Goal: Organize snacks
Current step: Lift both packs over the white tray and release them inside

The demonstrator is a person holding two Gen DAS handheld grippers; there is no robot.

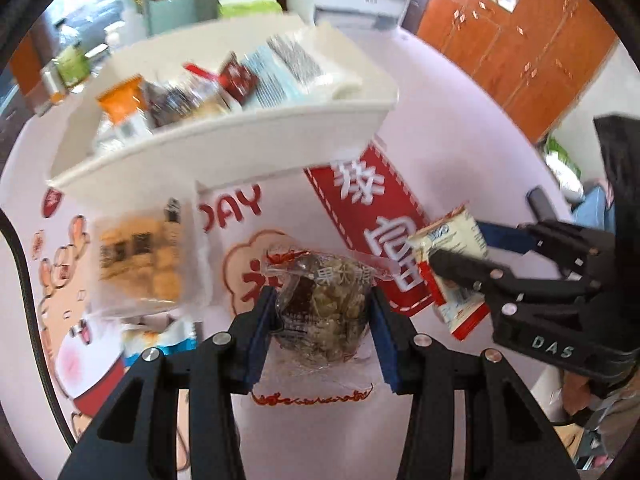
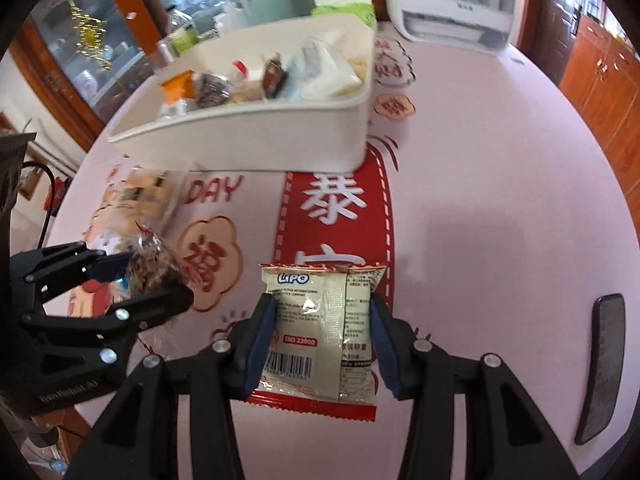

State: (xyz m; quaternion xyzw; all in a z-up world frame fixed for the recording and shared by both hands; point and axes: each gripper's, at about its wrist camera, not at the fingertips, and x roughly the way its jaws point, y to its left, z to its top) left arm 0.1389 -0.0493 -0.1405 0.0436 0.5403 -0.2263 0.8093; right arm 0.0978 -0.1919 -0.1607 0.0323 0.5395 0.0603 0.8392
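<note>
Gripping a clear-wrapped nut cake between blue pads: left gripper, raised over pink tablecloth. Clamped on a cream LiPO packet with red edges: right gripper, just right of the left one. Beyond both, white bin holding assorted snacks. Lying left of bin front: clear biscuit pack. Far right on cloth: dark phone.
</note>
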